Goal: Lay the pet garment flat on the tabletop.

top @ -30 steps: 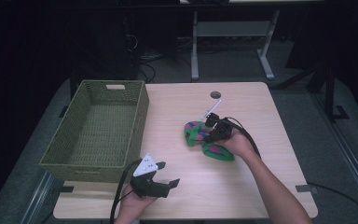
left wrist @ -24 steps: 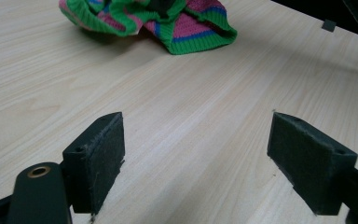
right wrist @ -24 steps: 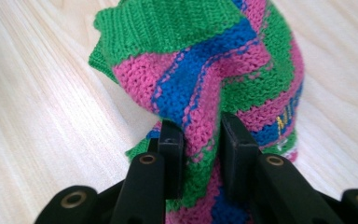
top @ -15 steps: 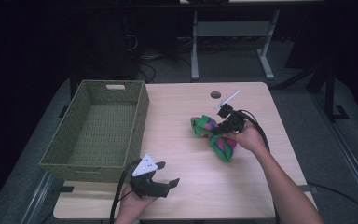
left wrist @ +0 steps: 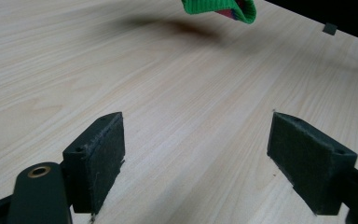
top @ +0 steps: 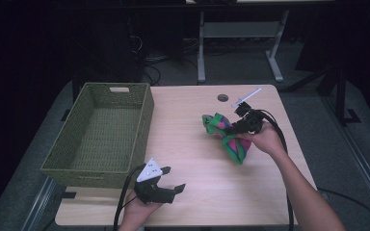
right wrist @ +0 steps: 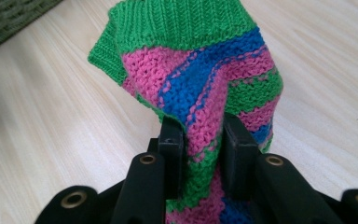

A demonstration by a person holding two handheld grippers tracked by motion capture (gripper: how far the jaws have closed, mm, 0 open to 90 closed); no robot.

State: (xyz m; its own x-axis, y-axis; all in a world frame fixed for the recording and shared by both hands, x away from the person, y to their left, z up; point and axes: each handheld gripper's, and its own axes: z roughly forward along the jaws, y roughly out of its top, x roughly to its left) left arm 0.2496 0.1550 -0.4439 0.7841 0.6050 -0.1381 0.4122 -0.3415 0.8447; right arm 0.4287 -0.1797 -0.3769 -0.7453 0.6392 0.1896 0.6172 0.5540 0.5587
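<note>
Knitted cloth (right wrist: 205, 88), striped green, pink and blue, is pinched between my right gripper (right wrist: 203, 140) jaws at frame centre-right, its lower end hanging toward the table (top: 192, 144). My left gripper (left wrist: 200, 158), jaws spread wide, holds nothing, lower left, beside the woven basket (top: 101, 132).

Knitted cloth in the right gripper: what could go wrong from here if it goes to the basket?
1. The right gripper pinches just a fold of the knitted cloth; it might slip out mid-carry.
2. The loose end hangs low and could drag on the table or catch the basket rim.
3. The open left gripper sits near the basket and could get in the way.
</note>
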